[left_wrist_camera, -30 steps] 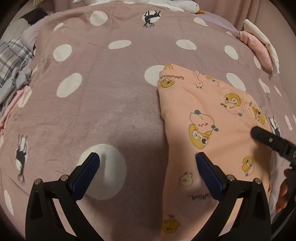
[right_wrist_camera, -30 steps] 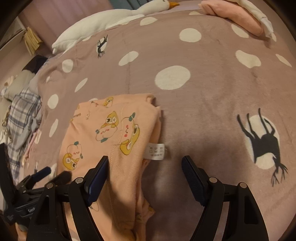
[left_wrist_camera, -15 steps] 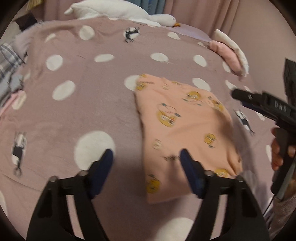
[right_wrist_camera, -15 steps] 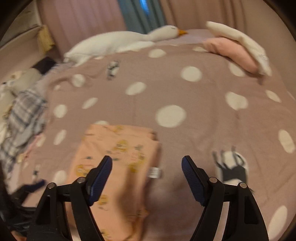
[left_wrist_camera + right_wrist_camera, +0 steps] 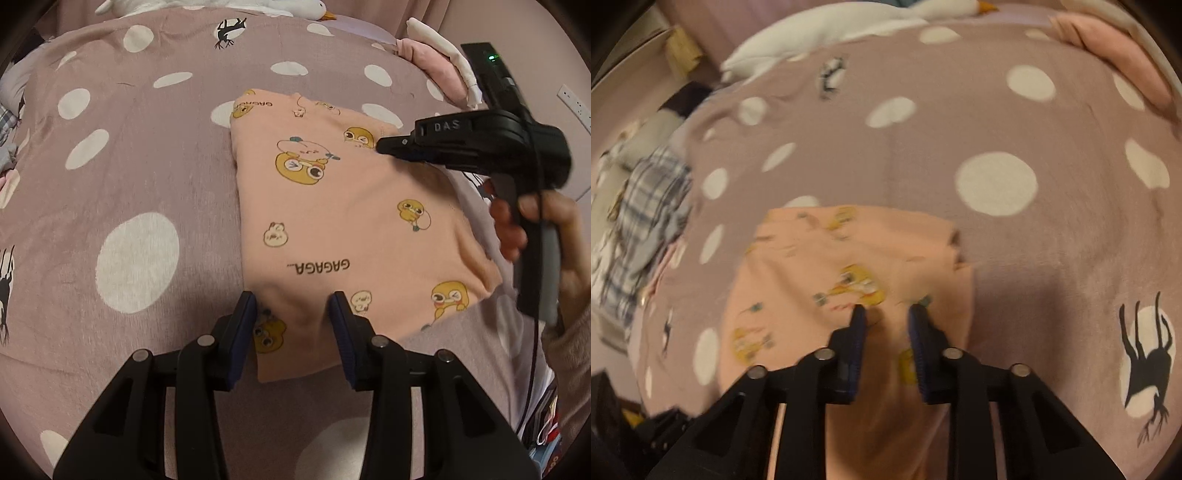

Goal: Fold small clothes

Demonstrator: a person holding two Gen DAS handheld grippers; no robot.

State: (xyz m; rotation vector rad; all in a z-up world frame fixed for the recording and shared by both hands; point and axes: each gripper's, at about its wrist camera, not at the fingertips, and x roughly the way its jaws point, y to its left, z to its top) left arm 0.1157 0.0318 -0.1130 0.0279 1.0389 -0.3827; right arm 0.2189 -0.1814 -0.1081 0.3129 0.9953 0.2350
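garment (image 5: 343,221): peach, duck print, folded flat on dotted blanket (image 5: 122,155) | left gripper (image 5: 293,314): fingers part-closed, astride a raised fold at the near edge, pinch not certain | right gripper (image 5: 884,325): fingers narrow over the cloth, blurred, grip unclear | goose plush (image 5: 827,29): far edge

A bed covered by a mauve fleece blanket with white dots (image 5: 155,155) is seen. On it are laid a folded peach cartoon-print garment (image 5: 343,221), a white goose plush (image 5: 827,33), pink folded cloth (image 5: 1115,55) and a plaid garment (image 5: 650,206).
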